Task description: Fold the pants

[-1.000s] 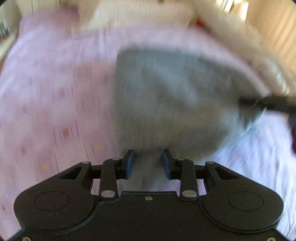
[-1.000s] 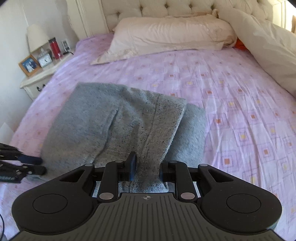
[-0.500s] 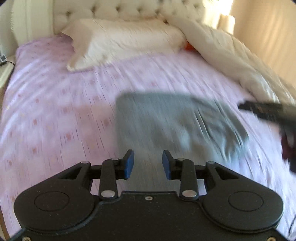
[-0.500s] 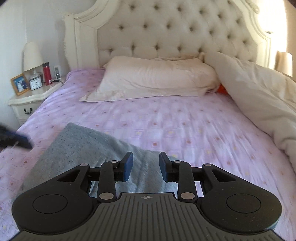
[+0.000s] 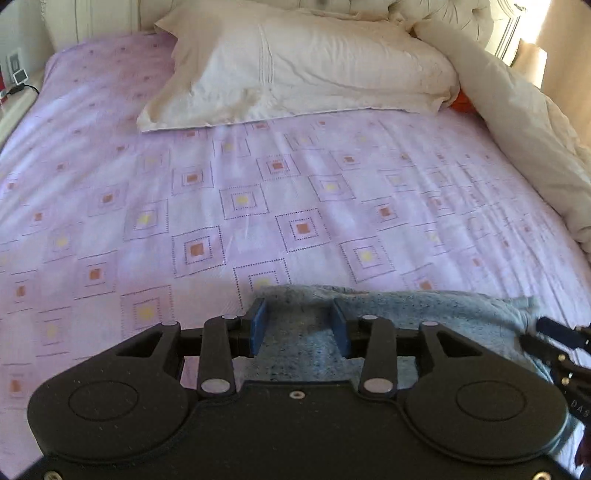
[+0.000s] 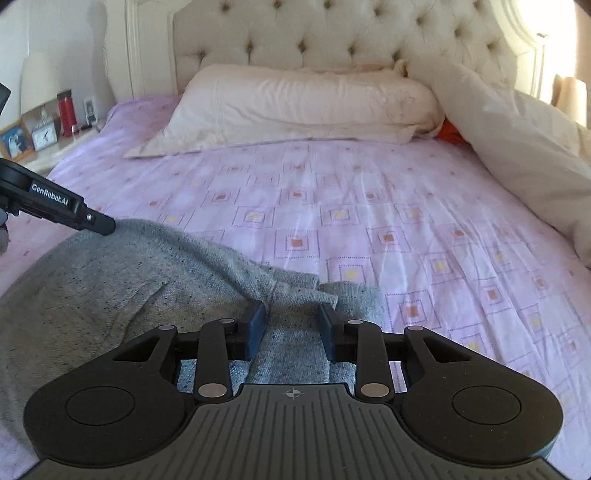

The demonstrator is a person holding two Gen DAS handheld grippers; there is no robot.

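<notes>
The grey knit pants (image 6: pixel 110 280) lie folded on the purple bed sheet (image 6: pixel 369 206). In the left wrist view the pants (image 5: pixel 424 310) show at the bottom edge. My left gripper (image 5: pixel 299 325) is open, its jaws over the pants' far edge with cloth between them. My right gripper (image 6: pixel 291 328) is open over a rumpled fold at the pants' right edge. The left gripper's tip (image 6: pixel 99 223) shows in the right wrist view, touching the pants' far left corner. The right gripper (image 5: pixel 554 332) shows at the right edge of the left wrist view.
A cream pillow (image 6: pixel 295 107) lies at the head of the bed below the tufted headboard (image 6: pixel 332 33). A cream duvet (image 6: pixel 517 147) is bunched along the right side. A nightstand (image 6: pixel 44 147) at the left holds a red bottle, a clock and a photo frame.
Both grippers have dropped lower and nearer to the pants. The right one was lifted half a second ago and now sits over the fold. The left view has steadied.
</notes>
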